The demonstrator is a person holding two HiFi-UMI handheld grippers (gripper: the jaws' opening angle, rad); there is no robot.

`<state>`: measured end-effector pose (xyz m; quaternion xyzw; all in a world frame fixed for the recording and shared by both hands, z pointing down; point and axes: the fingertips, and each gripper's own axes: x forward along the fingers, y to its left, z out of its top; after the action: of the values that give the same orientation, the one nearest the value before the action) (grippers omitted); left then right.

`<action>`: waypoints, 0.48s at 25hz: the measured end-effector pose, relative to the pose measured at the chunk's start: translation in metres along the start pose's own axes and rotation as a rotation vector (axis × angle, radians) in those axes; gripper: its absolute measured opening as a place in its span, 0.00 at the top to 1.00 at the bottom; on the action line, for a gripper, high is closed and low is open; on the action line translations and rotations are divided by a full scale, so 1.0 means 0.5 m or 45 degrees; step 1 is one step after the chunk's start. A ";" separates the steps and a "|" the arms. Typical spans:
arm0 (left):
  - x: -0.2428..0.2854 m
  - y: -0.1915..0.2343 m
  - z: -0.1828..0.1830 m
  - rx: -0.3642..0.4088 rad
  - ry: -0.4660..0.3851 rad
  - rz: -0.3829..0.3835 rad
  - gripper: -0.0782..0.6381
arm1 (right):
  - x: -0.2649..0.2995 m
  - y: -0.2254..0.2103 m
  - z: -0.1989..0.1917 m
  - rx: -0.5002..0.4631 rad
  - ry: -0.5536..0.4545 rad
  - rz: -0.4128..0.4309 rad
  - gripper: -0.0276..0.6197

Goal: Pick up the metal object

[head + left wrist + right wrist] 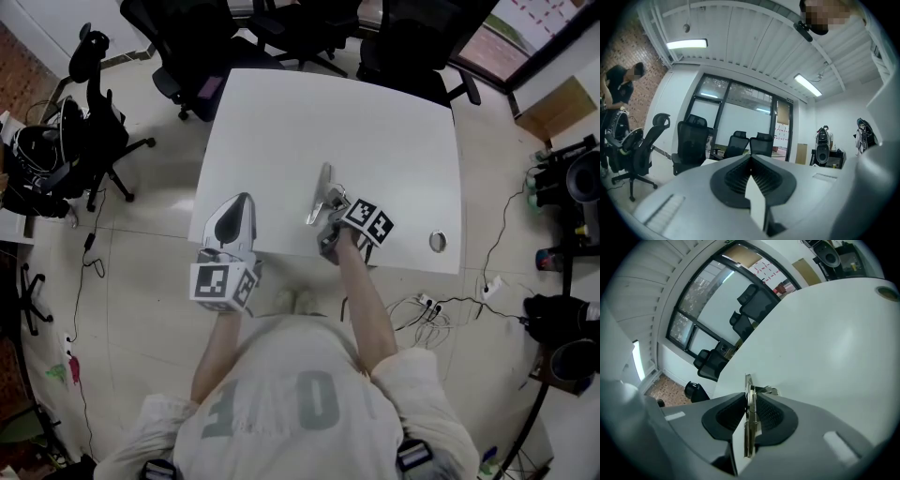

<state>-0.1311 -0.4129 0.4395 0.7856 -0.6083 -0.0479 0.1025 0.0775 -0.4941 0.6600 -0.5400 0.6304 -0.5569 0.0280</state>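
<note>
Metal object (323, 192) sits toward the white worktop's (394, 131) near edge. Left hand-held gripper (242, 202) hovers clenched, empty; right hand-held gripper (330, 217) clamps the piece edge-on. A slow, level lift should prevent slipping.

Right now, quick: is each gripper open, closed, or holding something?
Left gripper: closed, nothing between its jaws.
Right gripper: closed on the metal object, which is pinched edge-on between the pads.
</note>
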 end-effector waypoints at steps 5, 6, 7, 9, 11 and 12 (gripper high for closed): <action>-0.012 0.007 0.009 0.003 -0.019 0.012 0.89 | -0.059 0.046 0.013 -0.134 -0.083 0.055 0.82; -0.012 0.005 0.012 0.004 -0.026 0.007 0.89 | -0.078 0.065 0.021 -0.175 -0.112 0.077 0.82; -0.012 0.003 0.015 0.004 -0.033 0.000 0.89 | -0.097 0.087 0.031 -0.215 -0.143 0.103 0.82; -0.013 -0.004 0.020 0.004 -0.043 -0.018 0.89 | -0.137 0.134 0.049 -0.296 -0.206 0.160 0.82; -0.015 -0.012 0.026 0.003 -0.052 -0.038 0.89 | -0.180 0.183 0.069 -0.389 -0.278 0.212 0.82; -0.015 -0.016 0.030 0.000 -0.060 -0.048 0.89 | -0.205 0.209 0.080 -0.435 -0.319 0.236 0.82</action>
<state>-0.1284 -0.4051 0.4226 0.7957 -0.5955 -0.0682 0.0873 0.0777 -0.4692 0.5104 -0.5415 0.7541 -0.3659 0.0654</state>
